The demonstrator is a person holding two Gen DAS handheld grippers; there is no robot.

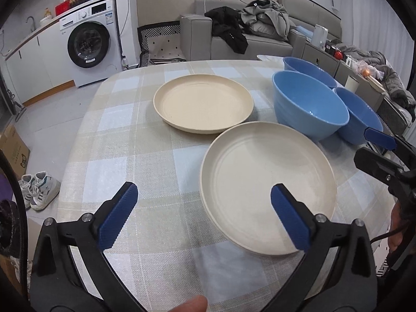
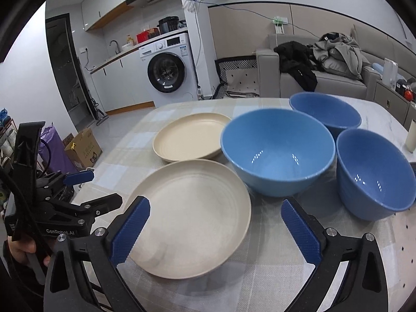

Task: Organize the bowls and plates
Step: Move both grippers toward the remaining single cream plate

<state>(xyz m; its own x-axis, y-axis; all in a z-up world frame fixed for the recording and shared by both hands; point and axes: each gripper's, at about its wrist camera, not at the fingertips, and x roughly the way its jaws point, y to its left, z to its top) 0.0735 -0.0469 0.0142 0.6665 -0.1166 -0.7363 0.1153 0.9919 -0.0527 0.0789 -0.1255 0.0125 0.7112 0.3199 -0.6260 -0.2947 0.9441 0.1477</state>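
Two cream plates lie on the checked tablecloth: a near plate point(image 1: 265, 179) point(image 2: 192, 218) and a far plate point(image 1: 202, 102) point(image 2: 187, 136). Three blue bowls stand to their right: a large middle bowl point(image 1: 309, 104) point(image 2: 275, 148), a far bowl point(image 1: 309, 69) point(image 2: 325, 110) and a right bowl point(image 1: 361, 114) point(image 2: 374, 171). My left gripper point(image 1: 204, 218) is open and empty, its right finger over the near plate's front rim. My right gripper point(image 2: 215, 230) is open and empty, just above the near plate's front right edge. Each gripper shows at the side of the other's view.
The table point(image 1: 124, 140) has a rounded edge on the left and front. A washing machine point(image 1: 88, 44), a cardboard box point(image 2: 83, 148) and shoes point(image 1: 39, 189) are on the floor side. A grey sofa point(image 1: 249, 39) with clothes stands behind. A white cup point(image 2: 411, 136) stands at the table's right.
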